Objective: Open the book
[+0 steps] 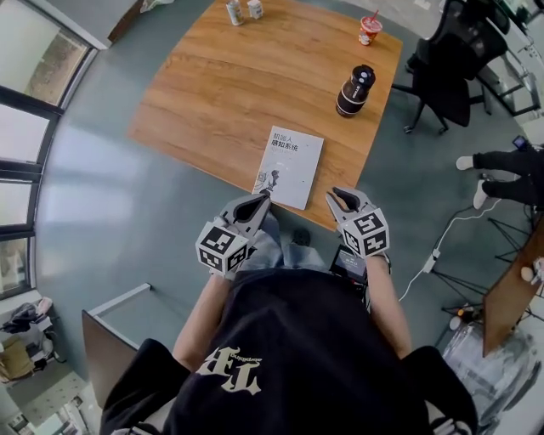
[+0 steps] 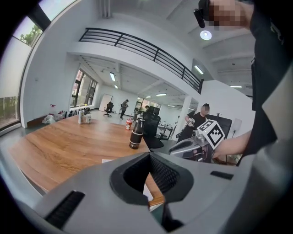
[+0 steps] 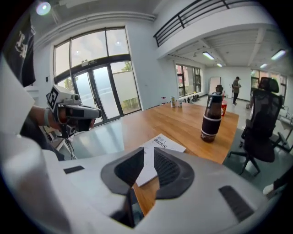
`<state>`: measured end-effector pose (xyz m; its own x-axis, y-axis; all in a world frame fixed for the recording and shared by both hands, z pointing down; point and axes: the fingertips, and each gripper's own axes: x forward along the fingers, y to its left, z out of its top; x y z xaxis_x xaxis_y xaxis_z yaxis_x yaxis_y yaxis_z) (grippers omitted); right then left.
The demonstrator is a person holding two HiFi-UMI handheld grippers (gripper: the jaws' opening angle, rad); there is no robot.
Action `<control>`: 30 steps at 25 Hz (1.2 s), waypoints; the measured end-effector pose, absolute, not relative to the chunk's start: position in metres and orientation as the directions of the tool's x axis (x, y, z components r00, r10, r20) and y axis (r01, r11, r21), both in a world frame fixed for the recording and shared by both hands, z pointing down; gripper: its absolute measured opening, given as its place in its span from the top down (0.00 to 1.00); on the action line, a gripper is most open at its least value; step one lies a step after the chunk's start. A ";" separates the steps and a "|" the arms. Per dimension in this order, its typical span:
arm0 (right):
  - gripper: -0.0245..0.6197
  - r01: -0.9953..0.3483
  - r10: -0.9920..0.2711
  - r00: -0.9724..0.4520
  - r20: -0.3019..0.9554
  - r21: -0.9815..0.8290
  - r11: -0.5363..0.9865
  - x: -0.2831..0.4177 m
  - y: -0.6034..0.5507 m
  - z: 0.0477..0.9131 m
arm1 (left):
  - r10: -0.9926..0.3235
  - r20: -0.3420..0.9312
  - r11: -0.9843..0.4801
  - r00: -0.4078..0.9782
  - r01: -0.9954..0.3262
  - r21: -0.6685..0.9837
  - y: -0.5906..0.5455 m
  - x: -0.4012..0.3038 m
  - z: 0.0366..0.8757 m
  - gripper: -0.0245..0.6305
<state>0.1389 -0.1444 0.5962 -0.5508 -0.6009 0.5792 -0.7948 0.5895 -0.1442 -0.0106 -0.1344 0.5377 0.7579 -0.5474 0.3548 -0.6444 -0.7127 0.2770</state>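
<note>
A closed white book [image 1: 289, 167] lies flat by the near edge of the wooden table [image 1: 221, 85]. My left gripper [image 1: 262, 200] hovers just short of the book's near left corner, and its jaws meet at the tips with nothing between them. My right gripper [image 1: 333, 194] hangs beside the book's near right corner with a narrow gap between its jaws and nothing in it. The right gripper view shows the book [image 3: 162, 143] past the right gripper [image 3: 149, 151]. Ahead of the left gripper [image 2: 149, 154], only slivers of the book [image 2: 110, 160] show.
A dark bottle [image 1: 354, 90] stands right of and beyond the book. A red cup [image 1: 369, 30] and two small bottles [image 1: 242, 10] sit at the far edge. A black office chair [image 1: 450, 68] is off the table's right side. People stand farther off.
</note>
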 end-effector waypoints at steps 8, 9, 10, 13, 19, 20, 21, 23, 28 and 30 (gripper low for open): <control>0.87 -0.837 -0.540 -0.505 0.674 -0.229 0.497 0.128 -0.159 0.657 | -0.494 0.446 -0.648 0.746 -0.658 0.383 -0.186 -0.033 0.616 0.95; 0.87 -0.844 -0.534 -0.500 0.681 -0.246 0.477 0.126 -0.162 0.662 | -0.484 0.466 -0.642 0.741 -0.663 0.386 -0.193 -0.035 0.628 0.95; 0.87 -0.852 -0.533 -0.495 0.686 -0.262 0.454 0.125 -0.166 0.667 | -0.473 0.489 -0.636 0.733 -0.668 0.387 -0.199 -0.037 0.642 0.95; 0.86 -0.873 -0.535 -0.475 0.699 -0.300 0.384 0.121 -0.182 0.681 | -0.424 0.573 -0.619 0.701 -0.687 0.381 -0.214 -0.043 0.688 0.95; 0.85 -0.910 -0.506 -0.413 0.757 -0.315 0.269 0.117 -0.203 0.722 | -0.215 0.689 -0.667 0.692 -0.620 0.414 -0.214 -0.041 0.753 0.95; 0.85 -0.914 -0.500 -0.403 0.767 -0.315 0.254 0.117 -0.204 0.729 | -0.188 0.699 -0.684 0.690 -0.602 0.411 -0.213 -0.039 0.758 0.95; 0.85 -0.919 -0.493 -0.394 0.776 -0.314 0.240 0.118 -0.206 0.735 | -0.165 0.707 -0.701 0.688 -0.586 0.407 -0.212 -0.038 0.762 0.95; 0.85 -0.927 -0.479 -0.373 0.794 -0.308 0.212 0.119 -0.207 0.747 | -0.126 0.721 -0.724 0.681 -0.560 0.403 -0.209 -0.036 0.769 0.95; 0.83 -0.947 -0.468 -0.321 0.824 -0.295 0.130 0.124 -0.213 0.772 | -0.066 0.748 -0.732 0.661 -0.541 0.413 -0.205 -0.039 0.785 0.95; 0.83 -0.947 -0.465 -0.315 0.827 -0.303 0.102 0.126 -0.214 0.778 | -0.045 0.753 -0.730 0.656 -0.536 0.423 -0.202 -0.039 0.790 0.95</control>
